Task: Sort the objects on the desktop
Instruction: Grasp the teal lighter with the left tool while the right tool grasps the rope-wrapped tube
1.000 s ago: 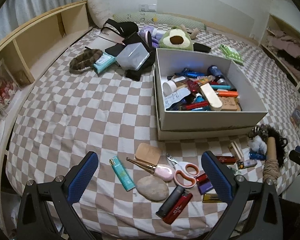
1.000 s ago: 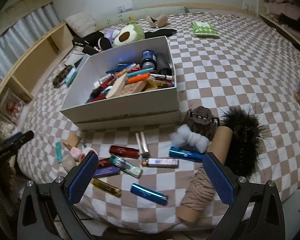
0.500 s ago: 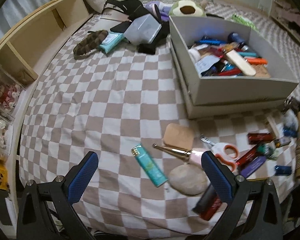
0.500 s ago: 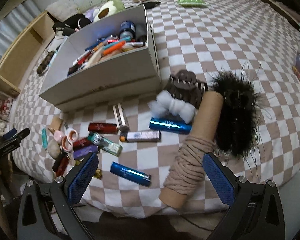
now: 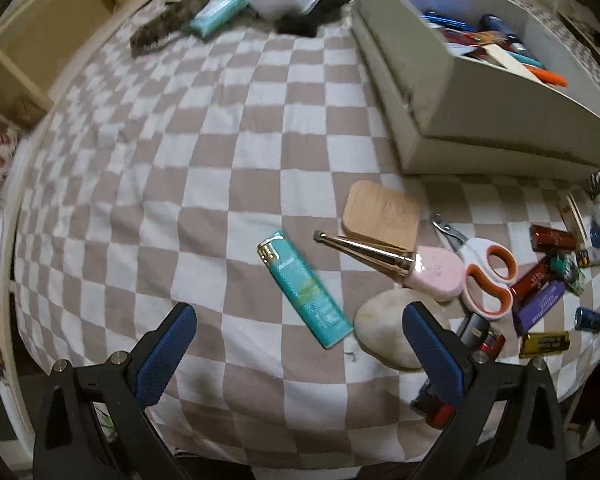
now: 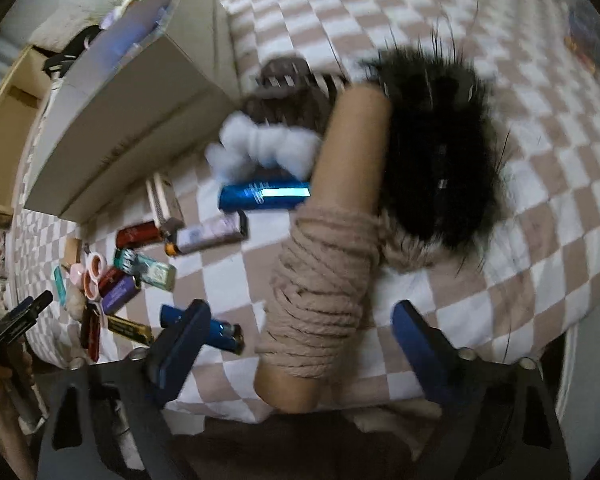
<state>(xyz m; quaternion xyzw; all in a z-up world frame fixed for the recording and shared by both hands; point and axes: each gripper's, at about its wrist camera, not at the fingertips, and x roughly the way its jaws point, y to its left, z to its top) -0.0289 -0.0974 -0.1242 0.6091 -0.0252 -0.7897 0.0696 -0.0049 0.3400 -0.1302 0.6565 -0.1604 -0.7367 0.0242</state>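
My left gripper (image 5: 296, 330) is open and empty, low over the checkered bed, with a teal lighter (image 5: 304, 289) lying between its fingers and a pale stone (image 5: 384, 330) by the right finger. My right gripper (image 6: 300, 320) is open and empty, its fingers on either side of a cardboard tube wound with beige cord (image 6: 324, 264). A white box (image 5: 480, 92) holding several pens and small items stands behind; it also shows in the right wrist view (image 6: 128, 120).
Near the teal lighter lie a wooden piece (image 5: 380, 212), a gold-and-pink tool (image 5: 392, 260), scissors (image 5: 484, 268) and several lighters. Beside the tube lie a black furry clip (image 6: 436, 152), a white fluffy bow (image 6: 260, 148), a brown claw clip (image 6: 292, 84) and blue lighters (image 6: 264, 196). The bed edge is close below.
Both grippers have dropped lower and closer to the bed. The left one now frames the teal lighter; the right one now straddles the corded tube. Both stay open.
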